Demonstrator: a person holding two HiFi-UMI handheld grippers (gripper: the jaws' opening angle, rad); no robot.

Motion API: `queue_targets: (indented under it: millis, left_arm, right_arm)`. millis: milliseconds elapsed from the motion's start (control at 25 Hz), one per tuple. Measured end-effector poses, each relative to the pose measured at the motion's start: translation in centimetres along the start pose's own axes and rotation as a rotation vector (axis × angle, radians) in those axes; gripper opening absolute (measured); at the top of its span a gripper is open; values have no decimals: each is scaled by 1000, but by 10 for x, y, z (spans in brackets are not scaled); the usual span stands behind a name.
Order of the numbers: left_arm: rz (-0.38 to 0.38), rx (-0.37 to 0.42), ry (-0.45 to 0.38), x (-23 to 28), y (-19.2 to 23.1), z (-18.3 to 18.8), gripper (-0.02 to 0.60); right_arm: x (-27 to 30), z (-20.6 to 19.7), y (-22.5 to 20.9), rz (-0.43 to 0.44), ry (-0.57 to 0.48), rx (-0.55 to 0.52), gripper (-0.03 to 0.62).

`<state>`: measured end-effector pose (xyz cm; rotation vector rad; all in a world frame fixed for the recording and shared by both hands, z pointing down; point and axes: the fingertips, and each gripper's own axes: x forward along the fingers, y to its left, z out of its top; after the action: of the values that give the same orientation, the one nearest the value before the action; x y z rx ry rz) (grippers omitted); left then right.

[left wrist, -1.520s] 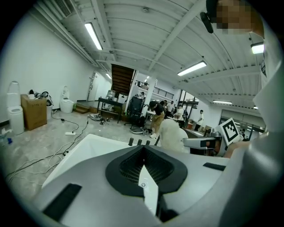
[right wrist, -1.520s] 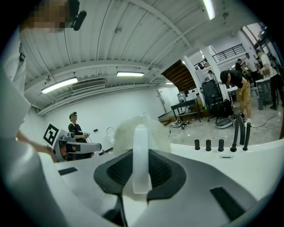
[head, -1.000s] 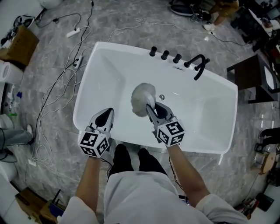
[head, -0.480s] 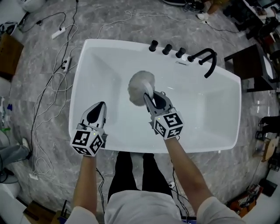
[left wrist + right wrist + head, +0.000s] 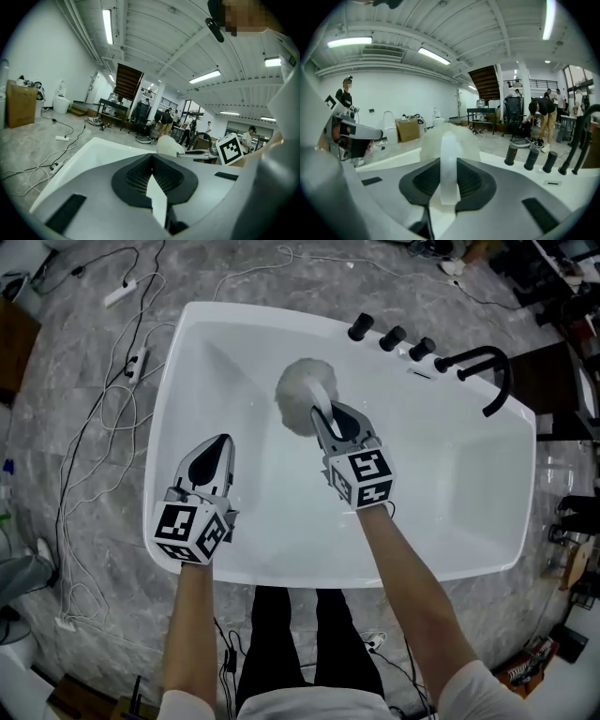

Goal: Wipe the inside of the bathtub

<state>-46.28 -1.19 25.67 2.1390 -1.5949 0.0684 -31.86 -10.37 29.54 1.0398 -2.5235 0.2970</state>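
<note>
A grey marbled floor [image 5: 84,615] runs all round the white bathtub [image 5: 450,484], which fills the middle of the head view with its long sides across the picture. The person stands at the bathtub's near rim, black trousers [image 5: 281,634] just outside it and both bare forearms reaching over that rim into the basin. The left gripper [image 5: 222,441] hangs over the left part of the bathtub, inside the near rim; its own view shows the left gripper [image 5: 151,158] with jaws pressed together at the tips and nothing between them. The right gripper [image 5: 325,420] is over the middle of the bathtub, pointing toward the far rim. In its own view the right gripper [image 5: 449,164] has its jaws clamped on the clear handle of a brush [image 5: 449,154]. The brush [image 5: 302,395] has a round, fluffy white head that sits low against the bathtub's far inner slope, left of the fittings; whether it presses on the surface cannot be told. A black curved tap [image 5: 483,371] stands on the far rim toward the bathtub's right end, and three black knobs [image 5: 392,337] stand in a row on that rim just left of it. Loose white cables [image 5: 94,465] trail over the floor off the bathtub's left end, with a power strip [image 5: 139,362] lying just beside that end.
</note>
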Motion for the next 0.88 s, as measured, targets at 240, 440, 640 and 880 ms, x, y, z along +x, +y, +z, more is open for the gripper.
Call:
queue_targets:
  millis: [240, 440, 640, 880]
  left_arm:
    - [-7, 21, -4, 32, 34, -28, 11]
    - [-27, 48, -6, 56, 61, -48, 11]
    - [-49, 81, 0, 68, 81, -64, 11]
    - [-37, 77, -13, 76, 112, -75, 11]
  right_arm:
    - [78, -21, 18, 64, 55, -245, 89]
    - [140, -39, 27, 67, 79, -458, 89]
    - [194, -64, 29, 73, 124, -611, 89]
    - [252, -60, 37, 67, 136, -827, 89]
